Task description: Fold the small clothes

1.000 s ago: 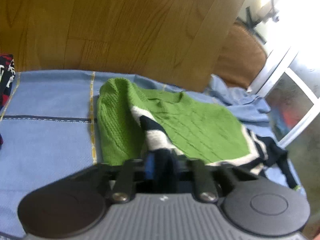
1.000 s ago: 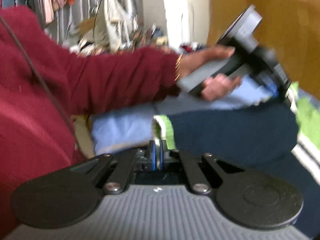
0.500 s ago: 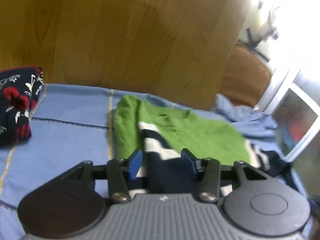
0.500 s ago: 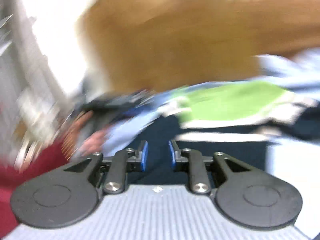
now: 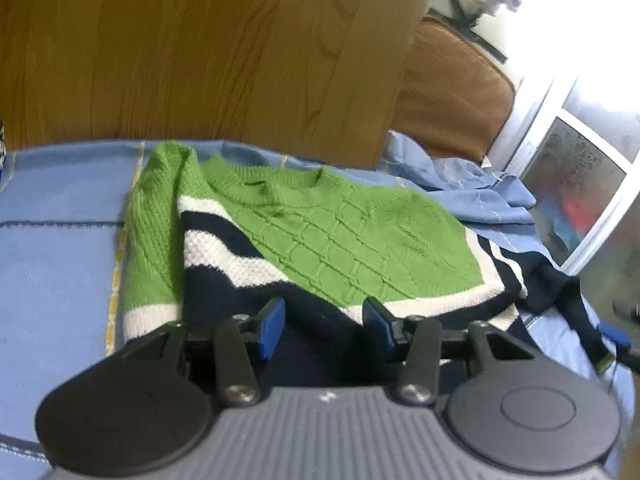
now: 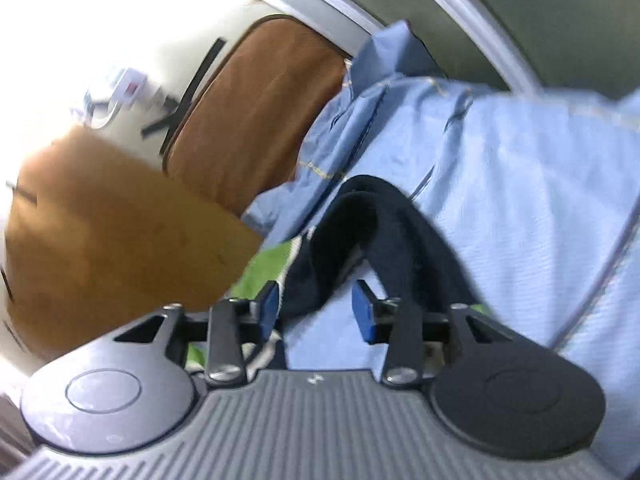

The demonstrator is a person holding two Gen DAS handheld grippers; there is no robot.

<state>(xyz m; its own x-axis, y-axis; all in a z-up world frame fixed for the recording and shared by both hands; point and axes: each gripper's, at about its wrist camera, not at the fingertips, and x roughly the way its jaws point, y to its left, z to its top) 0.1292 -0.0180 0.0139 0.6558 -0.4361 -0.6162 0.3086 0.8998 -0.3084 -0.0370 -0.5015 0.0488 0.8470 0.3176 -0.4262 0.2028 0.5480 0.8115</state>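
Note:
A small green knit sweater [image 5: 332, 236] with white and navy bands lies flat on a blue sheet [image 5: 52, 264], neckline at the far side. Its left sleeve [image 5: 216, 248] is folded across the body. My left gripper [image 5: 324, 328] stands open just above the navy hem, pads clear of the cloth. The navy right sleeve [image 6: 360, 208] arches up off the sheet [image 6: 520, 184] in the right wrist view. My right gripper [image 6: 316, 312] is opening, with the sleeve's lower end near its left pad [image 6: 269, 312] but not pressed.
A wooden board [image 5: 208, 48] rises behind the bed. A brown cushion [image 5: 452, 96] and a white-framed glass door [image 5: 576, 200] stand to the right. The sheet bunches in folds [image 5: 472, 192] at the far right corner.
My left gripper let go of the navy sleeve end, opened and drew back. My right gripper rolled and swung away from the person's arm toward the right sleeve, opening its jaws.

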